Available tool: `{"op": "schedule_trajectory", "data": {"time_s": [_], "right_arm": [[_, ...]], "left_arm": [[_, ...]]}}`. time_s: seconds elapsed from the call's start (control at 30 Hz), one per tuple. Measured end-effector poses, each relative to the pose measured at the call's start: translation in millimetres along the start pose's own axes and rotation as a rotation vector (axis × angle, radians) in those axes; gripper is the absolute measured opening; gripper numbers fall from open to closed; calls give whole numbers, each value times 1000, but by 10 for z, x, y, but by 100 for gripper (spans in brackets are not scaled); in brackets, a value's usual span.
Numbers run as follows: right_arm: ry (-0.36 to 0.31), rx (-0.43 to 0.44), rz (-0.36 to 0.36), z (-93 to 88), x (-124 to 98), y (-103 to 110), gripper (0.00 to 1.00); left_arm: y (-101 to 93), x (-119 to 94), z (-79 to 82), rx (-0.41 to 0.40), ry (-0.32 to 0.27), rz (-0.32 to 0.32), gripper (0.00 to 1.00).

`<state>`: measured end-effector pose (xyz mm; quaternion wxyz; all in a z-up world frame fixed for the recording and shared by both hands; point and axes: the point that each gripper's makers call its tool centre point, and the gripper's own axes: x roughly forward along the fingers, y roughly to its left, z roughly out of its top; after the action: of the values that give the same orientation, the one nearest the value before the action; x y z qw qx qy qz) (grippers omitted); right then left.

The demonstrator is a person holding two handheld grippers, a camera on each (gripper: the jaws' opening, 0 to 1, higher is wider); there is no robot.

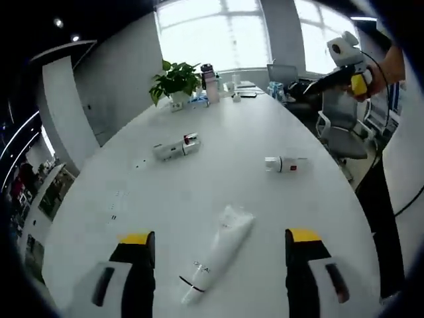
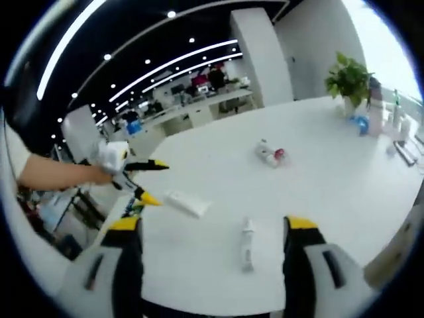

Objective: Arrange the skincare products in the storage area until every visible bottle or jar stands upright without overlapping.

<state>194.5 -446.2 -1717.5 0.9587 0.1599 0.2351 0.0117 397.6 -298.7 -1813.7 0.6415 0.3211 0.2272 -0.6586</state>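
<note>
White plastic tube (image 1: 215, 255) lies flat between my spread left gripper (image 1: 222, 245), my right gripper (image 2: 212, 232) spread over a small bottle (image 2: 247, 244); grasp and stand comes next.

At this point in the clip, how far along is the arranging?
Nothing looks done: the tube, the bottle with the red cap and the other bottle all lie flat on the table. Nothing is in hand; the left gripper is open around the tube, the right gripper open. All three need standing.
</note>
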Motion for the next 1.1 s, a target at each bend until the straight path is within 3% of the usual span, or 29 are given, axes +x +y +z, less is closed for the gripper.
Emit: {"op": "schedule_trajectory", "data": {"time_s": [0.1, 0.2, 0.43, 0.7, 0.8, 0.83, 0.93, 1.1], "right_arm": [[-2, 12, -27, -12, -60, -96, 86], [7, 25, -45, -45, -110, -176, 86], [26, 32, -71, -53, -176, -327, 86], [23, 41, -92, -2, -177, -432, 85], [28, 45, -94, -1, -147, -470, 85], [29, 44, -94, 6, -132, -481, 85], [29, 45, -90, 35, -94, -500, 85], [35, 35, -76, 73, -30, -518, 85]], "left_arm": [[13, 123, -18, 26, 33, -33, 80], [17, 284, -103, 73, 107, -76, 78], [5, 534, -247, 76, 186, -141, 72], [12, 678, -384, 89, 254, -176, 58], [-5, 727, -438, 125, 284, -183, 54], [8, 736, -468, 193, 305, -179, 50], [-85, 747, -558, 230, 348, -222, 45], [-48, 771, -542, 209, 343, -219, 42]]}}
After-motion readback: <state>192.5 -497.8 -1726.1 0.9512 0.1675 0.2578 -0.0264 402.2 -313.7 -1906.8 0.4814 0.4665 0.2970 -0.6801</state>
